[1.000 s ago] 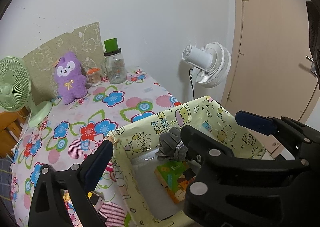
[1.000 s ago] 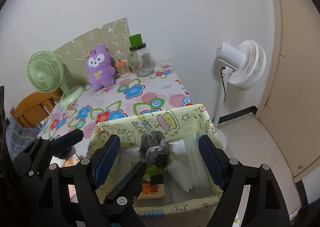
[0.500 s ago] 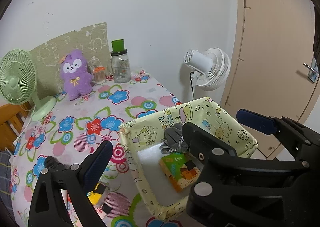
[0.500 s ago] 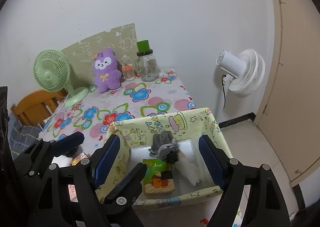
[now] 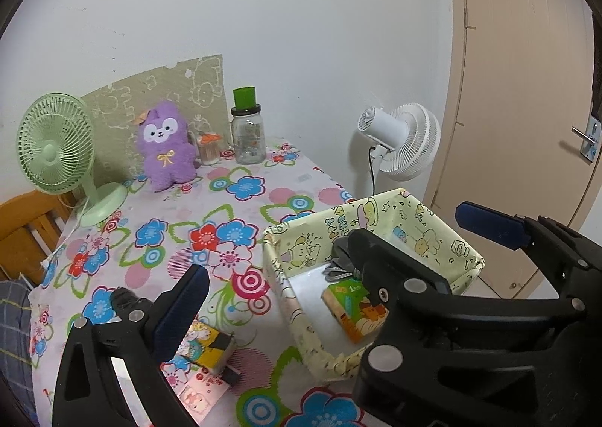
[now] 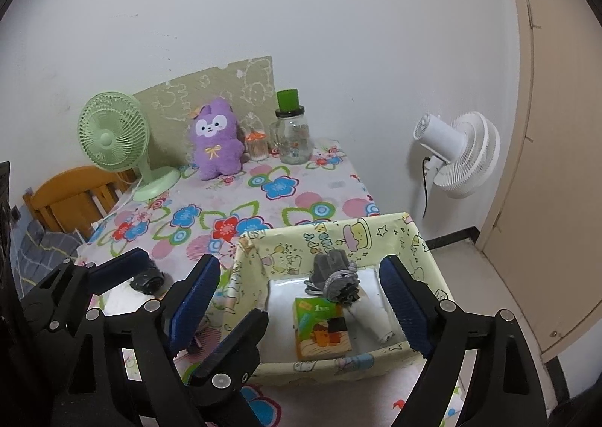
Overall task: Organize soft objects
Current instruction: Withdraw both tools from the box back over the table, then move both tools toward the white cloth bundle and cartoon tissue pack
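Fingers on the right gripper (image 6: 301, 299) stand wide apart and have just been opening a touch further, with nothing pressed between them; the grey socks (image 6: 335, 274) sit in the yellow box (image 6: 323, 235) beyond them, not touching either pad. Left gripper (image 5: 327, 250) is also spread wide and empty, one finger over the table (image 5: 225, 208), the other out past the box's far wall. Compared with a second ago both views show more of the table and the box looks smaller and lower in frame, so both grippers have backed off and up from the box. Box contents: rolled grey socks against the back wall, a white rolled sock (image 6: 370, 316) beside them, a small picture book (image 6: 321, 327) lying flat in front. Read: that drop is done and the hands are clear to go for the next item. Soft things left outside, as far as I can tell: the purple plush (image 6: 216, 139) upright at the back near the green fan (image 6: 113, 137), well away from the box, and a dark bundle (image 6: 146, 280) on the table just left of the box, under the left gripper. Bundle is the nearer pick; can't tell what it is.
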Motion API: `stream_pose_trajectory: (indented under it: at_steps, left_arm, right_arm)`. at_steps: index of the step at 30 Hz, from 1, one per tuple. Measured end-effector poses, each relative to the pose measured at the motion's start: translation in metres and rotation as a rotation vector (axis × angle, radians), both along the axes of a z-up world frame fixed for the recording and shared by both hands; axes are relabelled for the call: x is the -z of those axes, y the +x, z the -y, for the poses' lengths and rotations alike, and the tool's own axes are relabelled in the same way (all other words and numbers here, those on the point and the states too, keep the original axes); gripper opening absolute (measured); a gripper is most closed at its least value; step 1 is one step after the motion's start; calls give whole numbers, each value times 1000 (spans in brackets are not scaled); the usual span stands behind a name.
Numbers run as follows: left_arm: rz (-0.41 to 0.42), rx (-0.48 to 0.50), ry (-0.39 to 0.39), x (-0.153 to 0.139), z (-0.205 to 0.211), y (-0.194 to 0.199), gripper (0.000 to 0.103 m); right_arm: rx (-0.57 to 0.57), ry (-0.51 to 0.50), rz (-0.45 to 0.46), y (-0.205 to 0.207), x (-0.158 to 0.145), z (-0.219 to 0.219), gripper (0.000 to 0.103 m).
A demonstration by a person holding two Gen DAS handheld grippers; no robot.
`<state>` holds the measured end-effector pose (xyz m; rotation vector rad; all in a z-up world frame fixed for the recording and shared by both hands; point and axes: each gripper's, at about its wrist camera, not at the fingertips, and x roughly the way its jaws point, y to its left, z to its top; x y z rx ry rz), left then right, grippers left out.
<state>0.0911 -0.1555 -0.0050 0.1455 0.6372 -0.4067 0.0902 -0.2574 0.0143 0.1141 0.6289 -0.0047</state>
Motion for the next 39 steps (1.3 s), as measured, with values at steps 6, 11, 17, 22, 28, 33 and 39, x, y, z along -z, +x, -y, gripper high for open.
stream_pose_trajectory:
  at_steps: [6, 11, 17, 22, 28, 33, 39]
  left_arm:
    - [15, -11, -8, -5, -13, -9, 103]
    - [20, -25, -9, -7, -27, -14, 103]
    - [40, -44, 0, -11, -41, -20, 103]
    - [58, -59, -7, -15, -55, -25, 103]
    - [61, -79, -14, -18, -68, -28, 103]
    - [69, -98, -3, -18, -79, -32, 103]
    - [70, -129, -4, -17, -95, -32, 103]
  right_arm:
    - [-8, -15, 19, -9, -7, -12, 94]
    - [-12, -36, 33, -15, -11, -25, 99]
    - [-16, -65, 57, -22, -16, -40, 102]
    - [-28, -76, 73, -27, -21, -53, 103]
    - [-38, -90, 95, -31, -28, -68, 103]
    - [-51, -89, 97, -33, -29, -79, 103]
    - [-73, -93, 96, -32, -29, -94, 103]
